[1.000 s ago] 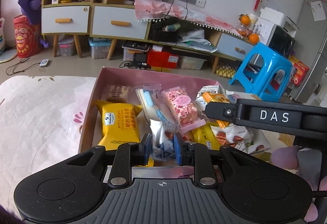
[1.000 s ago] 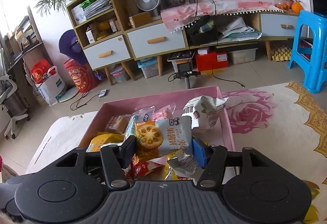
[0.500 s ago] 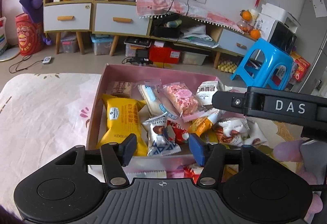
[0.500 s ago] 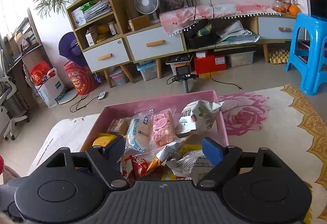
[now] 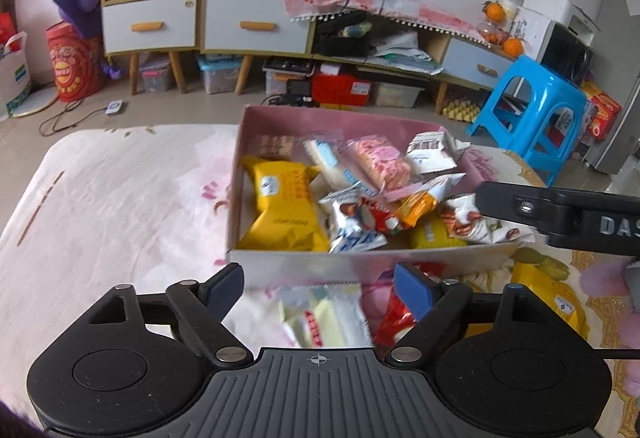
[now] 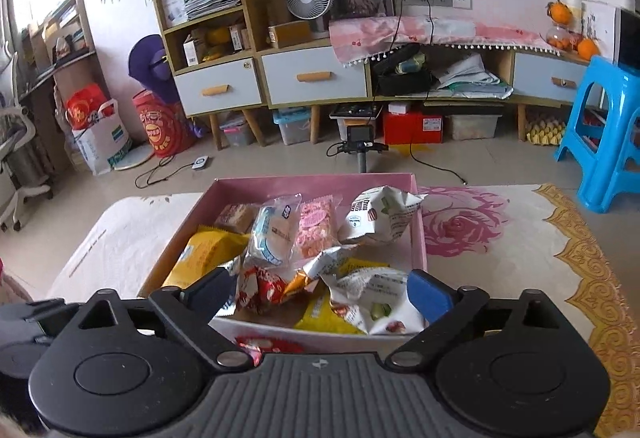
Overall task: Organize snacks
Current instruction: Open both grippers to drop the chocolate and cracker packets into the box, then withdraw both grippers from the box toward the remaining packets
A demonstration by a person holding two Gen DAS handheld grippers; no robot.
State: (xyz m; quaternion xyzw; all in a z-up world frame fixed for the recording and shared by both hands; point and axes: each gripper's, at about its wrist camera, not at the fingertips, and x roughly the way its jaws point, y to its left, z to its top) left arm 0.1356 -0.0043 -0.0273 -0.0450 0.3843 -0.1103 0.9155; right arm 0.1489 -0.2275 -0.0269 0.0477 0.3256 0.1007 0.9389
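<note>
A pink box [image 5: 344,118] [image 6: 312,184] on the table holds several snack packets: a yellow one [image 5: 284,210], a pink one [image 5: 380,162], a white one [image 6: 380,216] and others. My left gripper [image 5: 320,288] is open and empty, in front of the box's near wall, over a pale yellow packet [image 5: 324,318] and a red packet [image 5: 394,322] on the cloth. My right gripper [image 6: 320,290] is open and empty above the box's near end. Its body [image 5: 560,214] shows at the right of the left wrist view.
A flowered cloth [image 5: 112,198] covers the table. A yellow packet [image 5: 544,286] lies outside the box on the right. A blue stool [image 5: 536,118] stands beyond the table's right side, and cabinets [image 6: 304,78] line the far wall.
Both grippers let go of their packets into the box, opened wide and drew back. The left one now sits in front of the box's near wall.
</note>
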